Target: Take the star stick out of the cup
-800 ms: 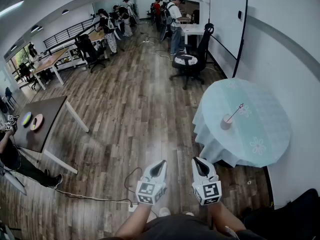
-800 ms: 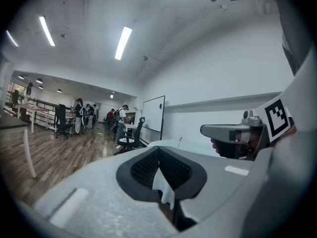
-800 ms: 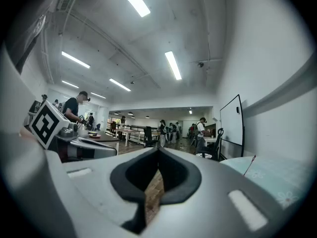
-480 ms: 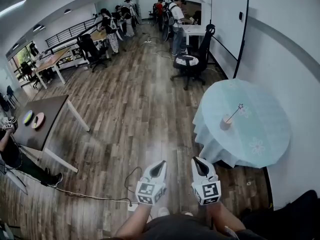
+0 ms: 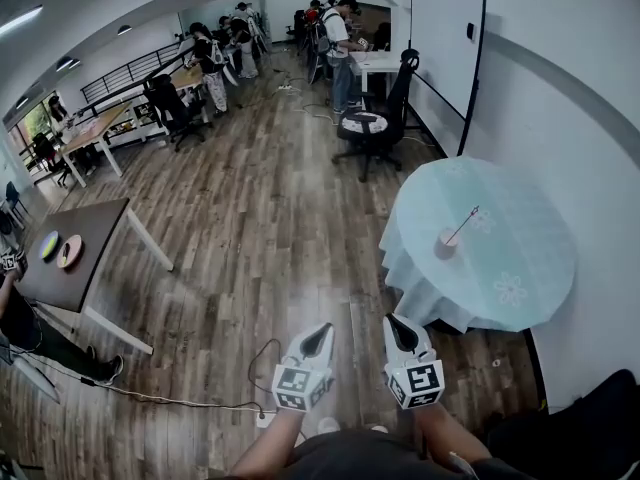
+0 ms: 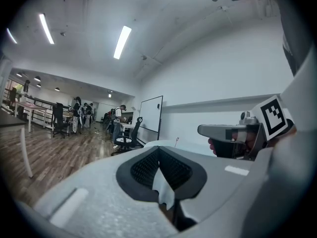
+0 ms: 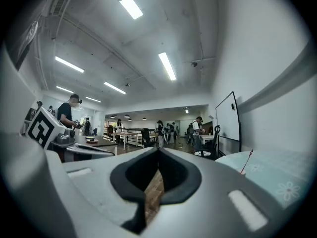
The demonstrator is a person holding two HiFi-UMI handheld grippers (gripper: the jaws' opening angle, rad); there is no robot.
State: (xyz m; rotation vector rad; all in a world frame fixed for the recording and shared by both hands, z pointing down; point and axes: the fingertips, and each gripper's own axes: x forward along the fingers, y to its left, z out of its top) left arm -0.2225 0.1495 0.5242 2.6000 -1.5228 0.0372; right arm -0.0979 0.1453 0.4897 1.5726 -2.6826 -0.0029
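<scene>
- Left gripper [image 5: 321, 328]: fingers [image 6: 99, 182] pressed tip to tip, nothing between them; held low over the wood floor [image 5: 250, 218].
- Right gripper [image 5: 394, 322]: fingers [image 7: 213, 182] likewise closed together, empty.
- Star stick [image 5: 463, 224]: stands tilted in the cup [image 5: 445, 245], star end up and leaning right; well ahead of both pairs of fingers and off to their right.
- Cup sits on a round tabletop [image 5: 520, 218] under a pale blue cloth.
- Office chair [image 5: 375, 128]: farther ahead of the fingers, beyond the tabletop.
</scene>
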